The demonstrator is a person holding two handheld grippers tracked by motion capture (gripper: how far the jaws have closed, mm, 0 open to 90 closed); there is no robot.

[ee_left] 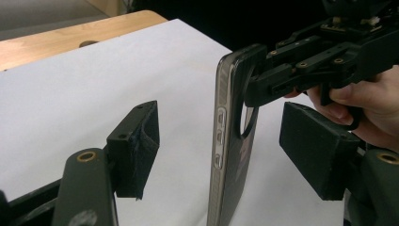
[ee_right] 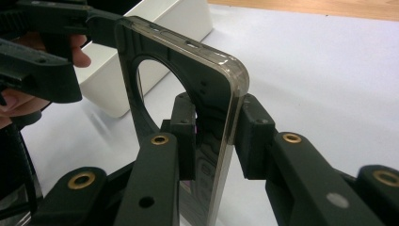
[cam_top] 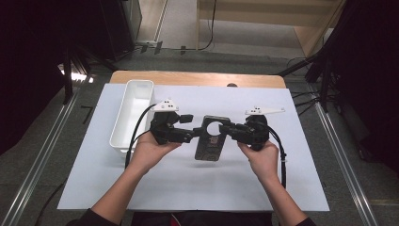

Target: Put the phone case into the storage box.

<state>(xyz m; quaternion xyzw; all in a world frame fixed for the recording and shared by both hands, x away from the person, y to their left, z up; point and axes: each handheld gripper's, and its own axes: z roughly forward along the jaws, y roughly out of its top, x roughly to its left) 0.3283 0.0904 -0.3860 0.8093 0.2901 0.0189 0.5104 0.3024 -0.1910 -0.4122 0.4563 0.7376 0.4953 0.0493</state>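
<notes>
A dark, see-through phone case [cam_top: 210,139] with a round camera cutout is held on edge above the white sheet. My right gripper [ee_right: 219,136] is shut on it, one pad on each face near the upper corner of the case [ee_right: 188,70]. My left gripper [ee_left: 226,141] is open. The case [ee_left: 230,155] stands between its two pads [ee_left: 136,146], with a gap on each side. In the high view the left gripper [cam_top: 190,128] comes in from the left and the right gripper [cam_top: 227,130] from the right, meeting at the top of the case.
A long white tray [cam_top: 134,110] lies at the back left of the white sheet [cam_top: 197,183], just beyond my left hand. The wooden table edge [cam_top: 197,77] runs along the far side. A cable trails from each gripper toward the person.
</notes>
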